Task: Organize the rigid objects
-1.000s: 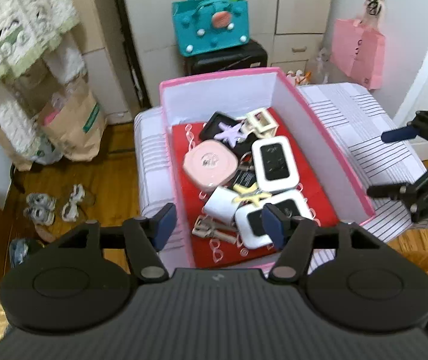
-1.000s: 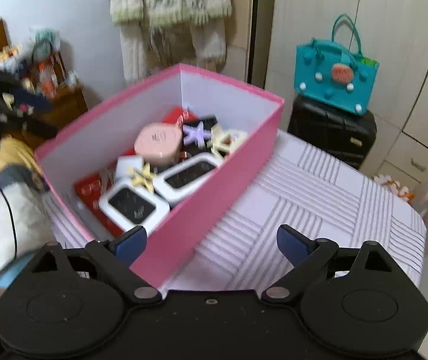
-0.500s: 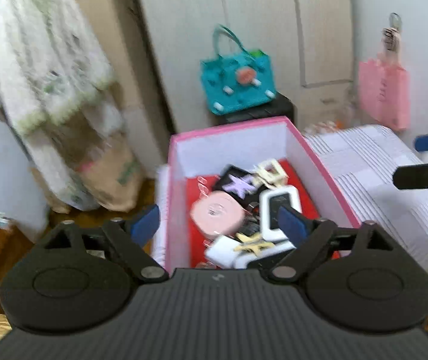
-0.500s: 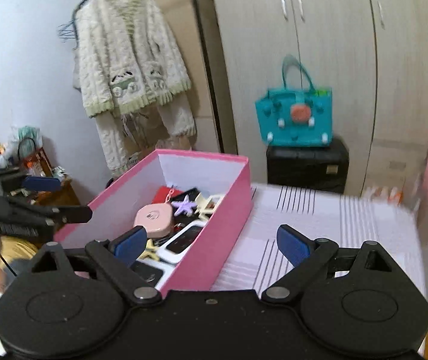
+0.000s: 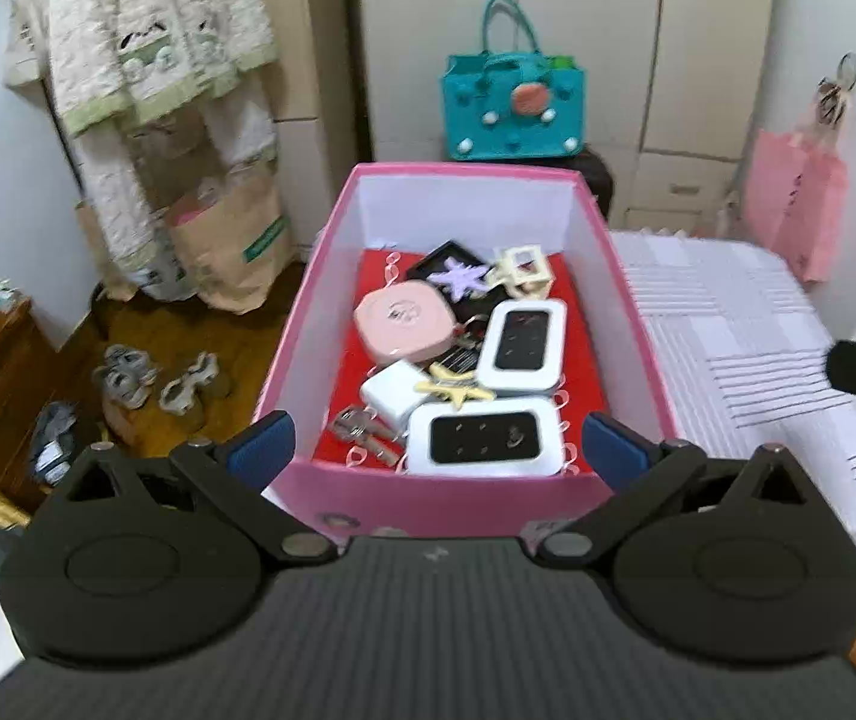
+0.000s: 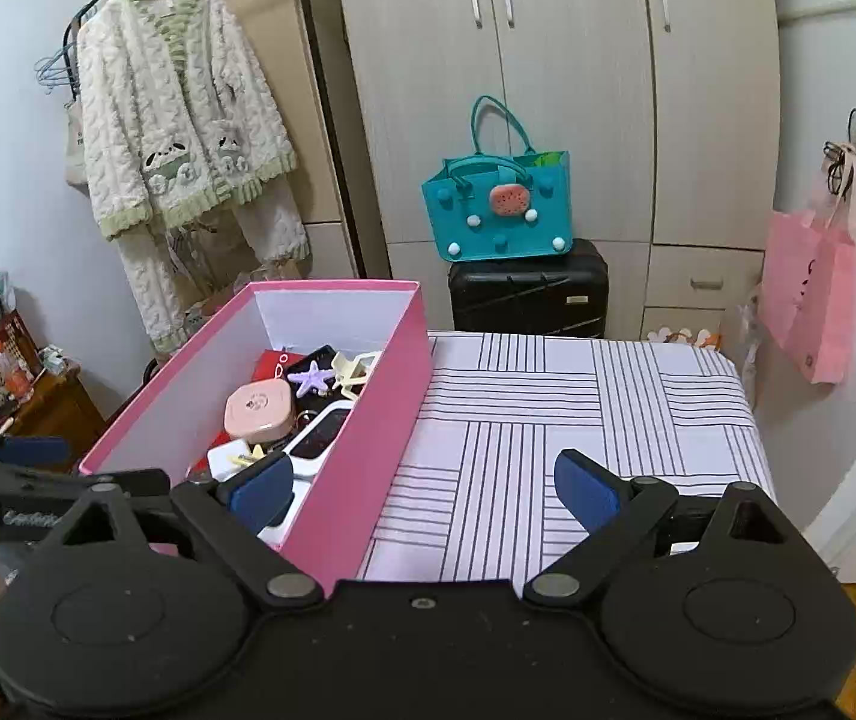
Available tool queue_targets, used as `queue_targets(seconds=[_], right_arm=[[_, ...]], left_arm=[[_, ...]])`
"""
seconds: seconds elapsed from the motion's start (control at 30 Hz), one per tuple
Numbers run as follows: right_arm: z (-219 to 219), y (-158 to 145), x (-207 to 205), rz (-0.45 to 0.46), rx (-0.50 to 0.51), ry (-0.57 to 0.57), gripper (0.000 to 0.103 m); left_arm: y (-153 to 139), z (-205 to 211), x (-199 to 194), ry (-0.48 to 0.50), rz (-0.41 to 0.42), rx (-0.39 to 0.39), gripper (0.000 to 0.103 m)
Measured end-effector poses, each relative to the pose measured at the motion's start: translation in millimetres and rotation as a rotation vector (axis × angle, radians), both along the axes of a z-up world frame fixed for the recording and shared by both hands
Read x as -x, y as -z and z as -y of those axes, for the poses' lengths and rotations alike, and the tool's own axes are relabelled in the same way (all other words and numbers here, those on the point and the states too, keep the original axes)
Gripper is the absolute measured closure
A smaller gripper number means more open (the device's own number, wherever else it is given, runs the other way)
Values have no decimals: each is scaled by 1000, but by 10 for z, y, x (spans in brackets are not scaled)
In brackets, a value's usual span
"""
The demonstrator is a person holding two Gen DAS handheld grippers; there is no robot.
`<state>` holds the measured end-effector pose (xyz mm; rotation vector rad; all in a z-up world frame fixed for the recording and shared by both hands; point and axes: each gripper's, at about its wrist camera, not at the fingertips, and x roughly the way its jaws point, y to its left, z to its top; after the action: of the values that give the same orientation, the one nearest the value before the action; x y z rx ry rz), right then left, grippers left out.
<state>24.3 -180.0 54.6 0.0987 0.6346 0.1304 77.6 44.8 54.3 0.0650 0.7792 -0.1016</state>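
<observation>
Two grippers: left gripper opening, right gripper apart, both empty | pink box between.

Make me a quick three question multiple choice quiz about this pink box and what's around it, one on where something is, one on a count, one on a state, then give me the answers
1. Where does the purple star clip lie?
A. on the striped cloth
B. in the pink box, toward its far end
C. on the floor

2. How many white cases with a dark window are in the box?
A. one
B. two
C. four

3. What is between the left gripper's fingers?
A. nothing gripped
B. the round pink case
C. a key

Answers:
1 B: the clip rests on a black item near the box's far wall.
2 B: a near case and a farther case show, no others.
3 A: the jaws are opening wide in front of the box's near wall, pads touching nothing, and the round pink case lies in the box.
</observation>
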Motion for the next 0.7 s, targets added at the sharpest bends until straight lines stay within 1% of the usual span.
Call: queue_targets(seconds=[0.07, 0.13, 0.2, 0.27, 0.37, 0.47, 0.7], right_arm=[[33, 28, 2, -20, -5, 21, 7], [77, 66, 8, -34, 7, 82, 7], [106, 80, 59, -19, 44, 130, 7], [125, 73, 143, -7, 54, 155, 7], [152, 31, 223, -5, 43, 136, 7], [170, -17, 288, 3, 59, 150, 7], [185, 49, 338, -6, 68, 168, 7]], left_arm=[[1, 8, 10, -8, -4, -16, 0], [4, 12, 26, -6, -12, -20, 0], [11, 18, 52, 1, -17, -11, 0], [19, 23, 83, -1, -11, 1, 0], [36, 34, 123, -18, -16, 11, 0], [58, 61, 155, -28, -21, 2, 0], [80, 177, 232, 8, -14, -24, 0]])
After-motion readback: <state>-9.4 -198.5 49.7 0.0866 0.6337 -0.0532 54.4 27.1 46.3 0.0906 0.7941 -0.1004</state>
